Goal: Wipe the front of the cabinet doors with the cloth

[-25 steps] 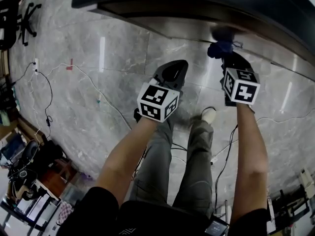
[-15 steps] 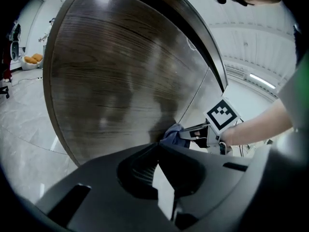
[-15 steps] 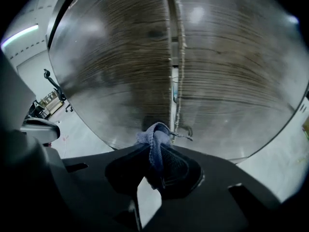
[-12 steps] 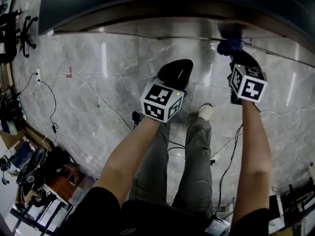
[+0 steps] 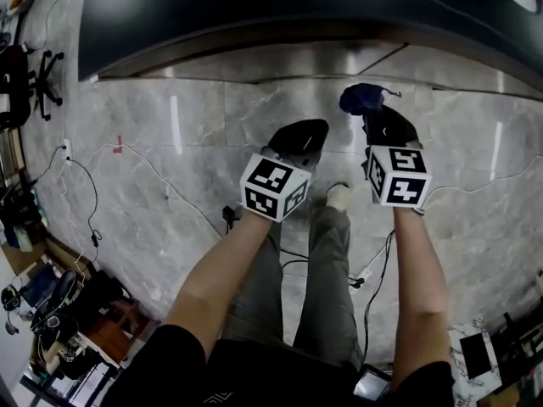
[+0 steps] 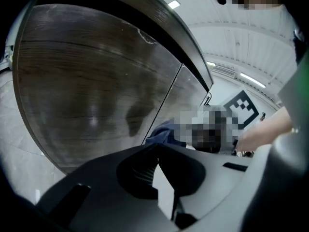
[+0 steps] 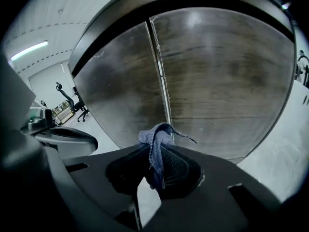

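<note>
Right gripper [image 7: 154, 152]: jaws pressed together on a blue cloth [image 7: 155, 138], pinched between the black ribbed pads, with a bunched fold and a loose thread standing up above the tips. In the head view the same gripper [image 5: 378, 119] points toward the cabinet base with the cloth [image 5: 360, 98] bunched at its tip, over the floor and near the door fronts; contact with the doors cannot be confirmed from any view. Left gripper [image 6: 157, 148]: jaws closed tip to tip with nothing between them; in the head view it [image 5: 304, 131] is held just left of the right one, clear of the cabinet. Each gripper carries a white cube with black square markers, left [image 5: 273, 186] and right [image 5: 397, 176]. Cabinet doors [image 7: 227, 76]: two flat panels of dark brown wood grain, glossy enough to show reflections, meeting at a thin vertical seam [image 7: 161, 81] directly behind the cloth. A dark countertop [image 5: 254, 7] overhangs them. Floor [image 5: 170, 193]: polished grey marble-pattern tiles, with thin cables [image 5: 161, 155] trailing across it. A black office chair [image 5: 34, 70] stands well apart at the left.
</note>
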{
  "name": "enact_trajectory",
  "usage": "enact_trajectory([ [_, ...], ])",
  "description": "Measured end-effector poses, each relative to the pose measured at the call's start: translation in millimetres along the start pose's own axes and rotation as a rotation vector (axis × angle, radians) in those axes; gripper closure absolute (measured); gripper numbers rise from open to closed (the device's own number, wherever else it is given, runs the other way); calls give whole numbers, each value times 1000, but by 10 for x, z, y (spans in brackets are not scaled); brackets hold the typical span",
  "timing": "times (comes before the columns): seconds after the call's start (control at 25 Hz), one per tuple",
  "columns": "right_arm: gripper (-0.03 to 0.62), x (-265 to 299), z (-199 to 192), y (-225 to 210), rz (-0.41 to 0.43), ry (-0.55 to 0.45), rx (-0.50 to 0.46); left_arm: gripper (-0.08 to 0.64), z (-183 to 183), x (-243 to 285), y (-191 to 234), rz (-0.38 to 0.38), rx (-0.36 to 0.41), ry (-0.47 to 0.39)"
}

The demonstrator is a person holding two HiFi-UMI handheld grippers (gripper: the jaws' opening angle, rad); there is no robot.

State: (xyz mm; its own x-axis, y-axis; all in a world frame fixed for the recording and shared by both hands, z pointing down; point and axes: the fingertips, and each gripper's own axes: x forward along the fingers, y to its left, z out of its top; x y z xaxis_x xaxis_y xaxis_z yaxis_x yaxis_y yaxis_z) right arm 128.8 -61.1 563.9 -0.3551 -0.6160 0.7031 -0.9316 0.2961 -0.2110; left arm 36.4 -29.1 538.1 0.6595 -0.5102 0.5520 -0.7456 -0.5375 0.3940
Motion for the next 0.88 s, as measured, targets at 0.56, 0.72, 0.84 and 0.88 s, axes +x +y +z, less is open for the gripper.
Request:
enact_trajectory([
  [0.56, 525, -799, 759, -296, -27, -195, -8, 560, 645, 22, -649, 32, -7, -124],
  [0.72, 525, -978, 1010, -193, -17, -255, -62, 560, 766, 25, -719, 28, 14, -141],
  [0.84, 525, -1080, 1182, -149, -8, -298, -72, 560, 846, 34, -753, 33, 17, -159],
  [0.88, 525, -1105, 1230, -147, -6, -311, -72, 560, 869, 42, -767, 33, 19, -162],
])
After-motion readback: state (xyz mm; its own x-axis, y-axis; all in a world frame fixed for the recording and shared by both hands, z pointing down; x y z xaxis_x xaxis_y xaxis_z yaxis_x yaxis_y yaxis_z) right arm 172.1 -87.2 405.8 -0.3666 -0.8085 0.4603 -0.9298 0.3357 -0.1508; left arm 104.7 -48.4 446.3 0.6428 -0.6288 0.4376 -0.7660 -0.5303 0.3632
